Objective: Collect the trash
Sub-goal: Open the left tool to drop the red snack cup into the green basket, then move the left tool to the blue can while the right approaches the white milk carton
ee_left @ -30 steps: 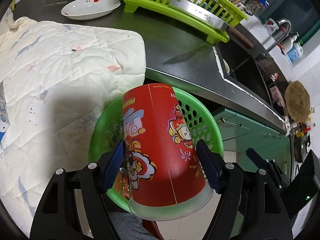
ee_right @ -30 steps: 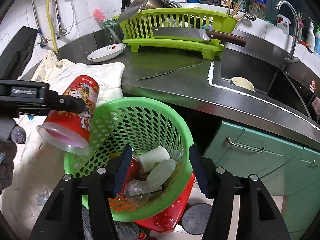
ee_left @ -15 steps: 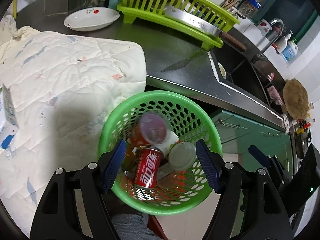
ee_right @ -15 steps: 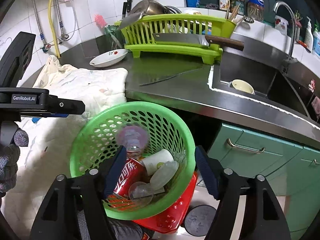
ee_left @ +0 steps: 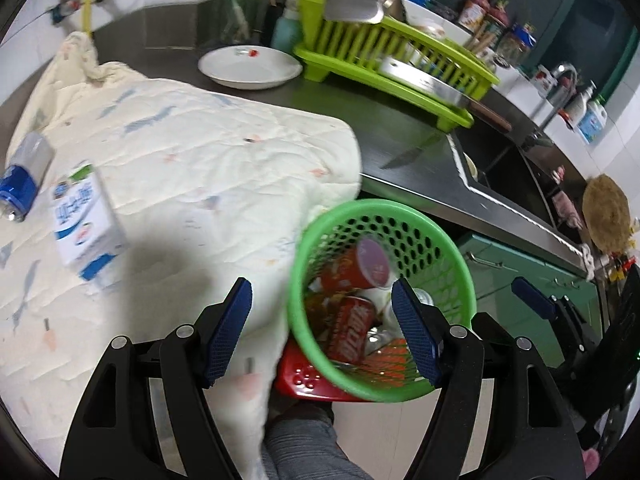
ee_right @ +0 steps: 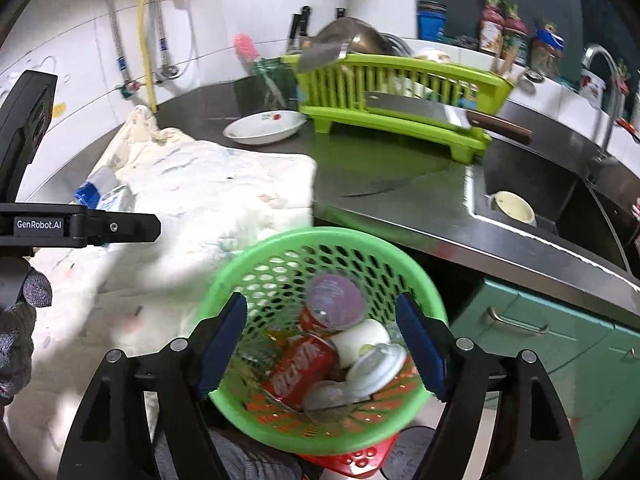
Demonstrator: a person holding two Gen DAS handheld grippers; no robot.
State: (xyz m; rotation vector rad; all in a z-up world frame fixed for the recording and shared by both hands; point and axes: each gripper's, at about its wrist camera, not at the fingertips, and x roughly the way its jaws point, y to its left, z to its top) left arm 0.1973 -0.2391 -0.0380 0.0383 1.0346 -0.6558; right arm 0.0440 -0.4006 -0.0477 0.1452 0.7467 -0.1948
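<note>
A green mesh basket (ee_left: 444, 240) (ee_right: 320, 237) holds a red paper cup (ee_right: 320, 322) with its mouth facing up, a red cola can (ee_right: 300, 372), a white lid (ee_right: 376, 364) and other rubbish. My left gripper (ee_left: 322, 308) is open and empty, straddling the basket's left rim and the quilted cloth (ee_left: 200, 168). On the cloth lie a milk carton (ee_left: 86, 224) and a blue-capped bottle (ee_left: 24, 176). My right gripper (ee_right: 322, 320) hovers over the basket with its jaws opening, and the pads press on nothing. The left gripper (ee_right: 154, 227) shows side-on at the left of the right wrist view.
The basket rests on a red perforated stool (ee_left: 304, 376) beside a grey trouser knee (ee_left: 296, 448). Behind are a steel counter (ee_right: 400, 208), a knife (ee_right: 384, 188), a white dish (ee_right: 264, 127), a green dish rack (ee_right: 400, 92) with a cleaver, and a sink (ee_right: 560, 208) holding a cup.
The red cup left my left gripper and dropped into the basket. The left gripper then swung left and up over the cloth. The right gripper's jaws spread wider and it drew back a little.
</note>
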